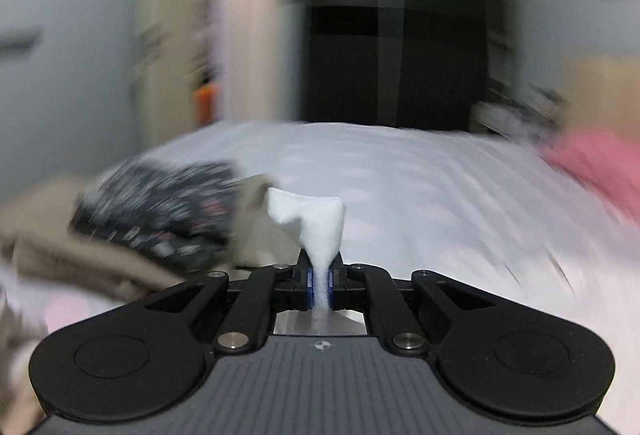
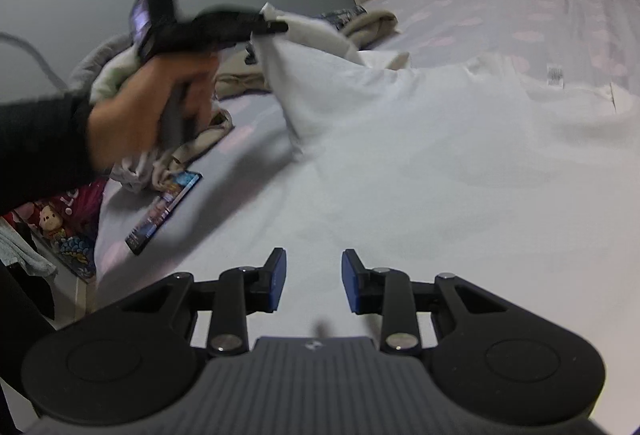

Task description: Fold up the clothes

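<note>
Your left tool [image 1: 319,285] pinched only the white garment's [image 2: 400,123] corner, which could slip out; your right tool [image 2: 313,281] gaped empty above the bed [image 2: 520,3].

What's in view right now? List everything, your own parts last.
White garment: one, white, spread on the bed, one corner lifted.
Clothes pile: one heap, beige, grey and dark patterned, left side of bed.
Pink cloth: one, pink, bed's right edge.
Book: one, dark colourful cover, near bed edge.
Bed: one, pale sheet with pink spots.
Left gripper: shut on the garment's corner, held by a hand.
Right gripper: open, over the sheet.
</note>
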`<state>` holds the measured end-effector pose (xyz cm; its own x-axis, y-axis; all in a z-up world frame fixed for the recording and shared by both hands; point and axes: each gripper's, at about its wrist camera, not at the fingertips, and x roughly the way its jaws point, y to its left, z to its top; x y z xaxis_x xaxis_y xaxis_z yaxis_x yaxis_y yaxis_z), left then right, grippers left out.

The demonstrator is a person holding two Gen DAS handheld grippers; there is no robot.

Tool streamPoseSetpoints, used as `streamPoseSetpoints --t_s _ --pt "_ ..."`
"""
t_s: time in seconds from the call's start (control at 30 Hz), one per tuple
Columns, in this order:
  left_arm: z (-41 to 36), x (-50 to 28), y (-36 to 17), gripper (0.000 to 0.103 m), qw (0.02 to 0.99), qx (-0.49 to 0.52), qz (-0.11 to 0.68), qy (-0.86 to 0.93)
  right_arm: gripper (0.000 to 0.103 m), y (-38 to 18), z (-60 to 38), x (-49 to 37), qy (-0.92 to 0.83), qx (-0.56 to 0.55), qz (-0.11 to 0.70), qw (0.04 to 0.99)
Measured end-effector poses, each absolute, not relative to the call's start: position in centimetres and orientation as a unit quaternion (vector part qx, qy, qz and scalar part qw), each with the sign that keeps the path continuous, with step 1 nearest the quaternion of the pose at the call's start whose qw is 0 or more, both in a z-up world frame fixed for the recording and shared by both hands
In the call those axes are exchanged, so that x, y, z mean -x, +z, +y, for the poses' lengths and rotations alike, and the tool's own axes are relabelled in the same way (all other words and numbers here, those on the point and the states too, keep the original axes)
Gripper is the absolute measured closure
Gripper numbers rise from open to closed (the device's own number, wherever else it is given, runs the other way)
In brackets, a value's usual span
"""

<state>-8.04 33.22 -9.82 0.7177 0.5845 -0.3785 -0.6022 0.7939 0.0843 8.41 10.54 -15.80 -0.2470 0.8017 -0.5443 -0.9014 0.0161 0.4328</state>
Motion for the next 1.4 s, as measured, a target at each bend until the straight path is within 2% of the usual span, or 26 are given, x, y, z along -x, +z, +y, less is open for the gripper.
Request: streamPoseSetpoints --t_s 0.17,0.33,0.43,0.6,0.67,0.7,0.77,0.8,0.87,0.93,1.1,1.23,1.4 --pt "24.8 8.8 -13.0 0.097 0.940 -0.137 0.228 0.215 0.043 -13.9 13.5 -10.2 0.695 -0.006 0.373 0.615" --pt "20.4 8.8 -15.8 0.097 0.924 -0.263 0.237 0.145 0.037 -12.3 17.5 -12.6 0.679 -0.096 0.393 0.612" --pt "20.2 8.9 -17.3 0.096 0.916 -0.290 0.244 0.133 0.034 -11.3 20.7 -13.1 0.678 -0.072 0.383 0.623" --pt "19.7 9.0 -18.6 0.096 0.907 -0.314 0.252 0.122 0.034 -12.1 27.7 -12.3 0.674 0.045 0.411 0.612" --pt "19.5 9.0 -18.9 0.092 0.906 -0.315 0.257 0.118 0.035 -13.0 29.3 -11.6 0.672 0.086 0.415 0.607" --pt "19.6 9.1 -18.8 0.091 0.906 -0.314 0.261 0.113 0.049 -13.4 29.5 -11.2 0.671 0.098 0.410 0.610" --pt "20.0 9.3 -18.8 0.088 0.906 -0.310 0.269 0.103 0.096 -14.2 29.7 -10.5 0.667 0.123 0.399 0.617" --pt "20.3 9.5 -18.7 0.085 0.908 -0.307 0.269 0.097 0.098 -14.6 29.8 -10.1 0.665 0.135 0.393 0.621" --pt "21.1 10.8 -18.0 0.055 0.916 -0.299 0.252 0.089 0.098 -15.0 29.4 -9.8 0.664 0.144 0.380 0.628" --pt "22.1 12.2 -17.0 0.044 0.927 -0.283 0.228 0.093 0.098 -14.5 28.0 -10.2 0.668 0.124 0.365 0.637" --pt "26.3 13.6 -14.1 0.038 0.943 -0.222 0.197 0.148 0.098 -13.8 25.3 -11.1 0.692 0.101 0.340 0.629" --pt "28.6 13.1 -12.5 0.039 0.945 -0.235 0.198 0.114 0.098 -14.1 24.8 -11.0 0.697 0.098 0.336 0.626" --pt "31.0 14.7 -9.2 0.039 0.974 -0.170 0.135 0.066 0.098 -14.4 24.8 -11.3 0.695 0.090 0.339 0.628"
